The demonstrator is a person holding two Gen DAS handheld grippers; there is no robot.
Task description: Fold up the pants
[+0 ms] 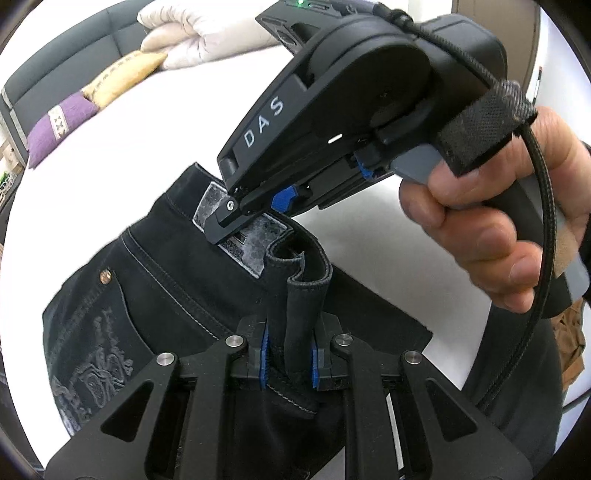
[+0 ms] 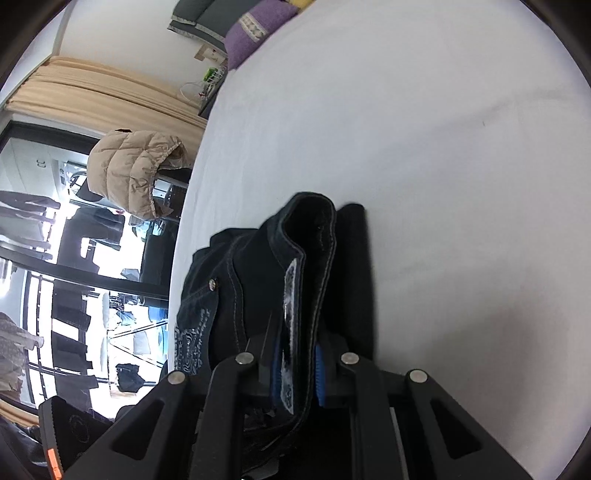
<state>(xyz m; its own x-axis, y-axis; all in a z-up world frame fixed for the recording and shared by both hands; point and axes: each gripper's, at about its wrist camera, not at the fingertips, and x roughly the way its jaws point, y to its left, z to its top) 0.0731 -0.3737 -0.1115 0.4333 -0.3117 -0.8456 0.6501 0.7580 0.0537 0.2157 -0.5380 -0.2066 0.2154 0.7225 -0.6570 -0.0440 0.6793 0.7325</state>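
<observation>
Dark denim pants (image 1: pixel 177 273) with an embroidered back pocket and a grey waistband patch are held above a white bed. My left gripper (image 1: pixel 290 350) is shut on a fold of the waistband. My right gripper (image 1: pixel 255 218), held by a hand, is shut on the waistband at the grey patch, just beyond the left one. In the right wrist view the right gripper (image 2: pixel 297 369) clamps the waistband of the pants (image 2: pixel 258 273), which stands up between its blue pads.
The white bed sheet (image 2: pixel 424 147) spreads all round. A purple pillow (image 1: pixel 59 129), a yellow pillow (image 1: pixel 122 77) and a white duvet (image 1: pixel 207 33) lie at the grey headboard. A beige puffer jacket (image 2: pixel 136 173) hangs beside the bed by a window.
</observation>
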